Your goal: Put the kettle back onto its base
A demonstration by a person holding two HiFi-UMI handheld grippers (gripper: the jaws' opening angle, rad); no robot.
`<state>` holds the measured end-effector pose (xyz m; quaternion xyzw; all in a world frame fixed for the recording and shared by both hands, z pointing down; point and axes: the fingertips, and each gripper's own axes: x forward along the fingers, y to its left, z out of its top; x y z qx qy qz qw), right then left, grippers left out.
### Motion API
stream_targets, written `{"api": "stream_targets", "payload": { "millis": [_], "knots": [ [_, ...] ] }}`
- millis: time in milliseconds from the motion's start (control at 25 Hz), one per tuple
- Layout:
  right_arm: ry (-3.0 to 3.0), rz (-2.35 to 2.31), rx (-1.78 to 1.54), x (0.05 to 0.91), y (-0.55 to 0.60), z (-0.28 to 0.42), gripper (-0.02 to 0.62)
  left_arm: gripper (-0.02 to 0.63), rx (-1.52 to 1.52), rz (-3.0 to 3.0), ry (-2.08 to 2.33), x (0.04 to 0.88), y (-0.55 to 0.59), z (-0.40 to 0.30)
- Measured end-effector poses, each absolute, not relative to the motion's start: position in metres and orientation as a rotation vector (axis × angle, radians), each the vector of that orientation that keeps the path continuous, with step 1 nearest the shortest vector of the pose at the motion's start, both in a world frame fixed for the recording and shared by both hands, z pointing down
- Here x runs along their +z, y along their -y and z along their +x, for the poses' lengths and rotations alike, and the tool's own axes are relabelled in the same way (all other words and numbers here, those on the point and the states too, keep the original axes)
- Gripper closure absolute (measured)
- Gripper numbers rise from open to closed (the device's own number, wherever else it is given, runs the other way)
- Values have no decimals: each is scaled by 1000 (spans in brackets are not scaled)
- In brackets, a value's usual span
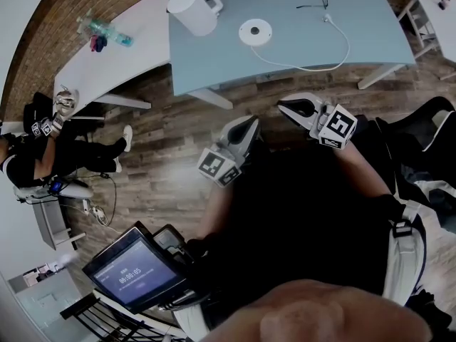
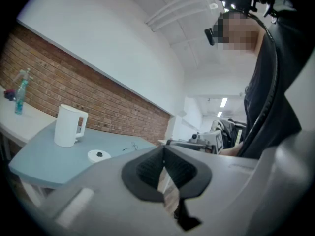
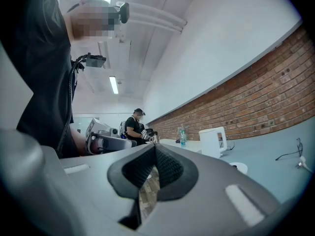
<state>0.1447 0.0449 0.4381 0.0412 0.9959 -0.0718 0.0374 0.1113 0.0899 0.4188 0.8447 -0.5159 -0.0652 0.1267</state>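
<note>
A white kettle (image 1: 193, 9) stands on the blue-grey table (image 1: 356, 27), to the left of its round white base (image 1: 255, 32); the two are apart. Both grippers are held close to my body over the wooden floor, short of the table's front edge. My left gripper (image 1: 249, 123) is shut with nothing between its jaws, and my right gripper (image 1: 285, 106) is shut and empty too. In the left gripper view, the kettle (image 2: 69, 125) and base (image 2: 99, 155) lie far beyond the left gripper (image 2: 164, 149). The right gripper view shows the kettle (image 3: 213, 141) and base (image 3: 239, 167) to the right of the right gripper (image 3: 155, 146).
A cable (image 1: 313, 64) runs from the base across the table, and glasses (image 1: 313, 2) lie at its back. A white table (image 1: 114, 63) to the left holds a bottle (image 1: 107, 33). A seated person (image 1: 43, 152) is at far left. A screen (image 1: 135, 271) stands by my left side.
</note>
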Motion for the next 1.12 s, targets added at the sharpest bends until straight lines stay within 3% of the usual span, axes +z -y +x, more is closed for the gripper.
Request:
{"api": "stream_targets", "payload": {
  "millis": [520,1120],
  "knots": [
    [-3082,18,-234,446,-23,135,591,604,-244,2476,1462,418,-65,80],
    [-3097,-27,-243,452,32,69,591,604,-213,2492,1444,424,-3,5]
  ]
}}
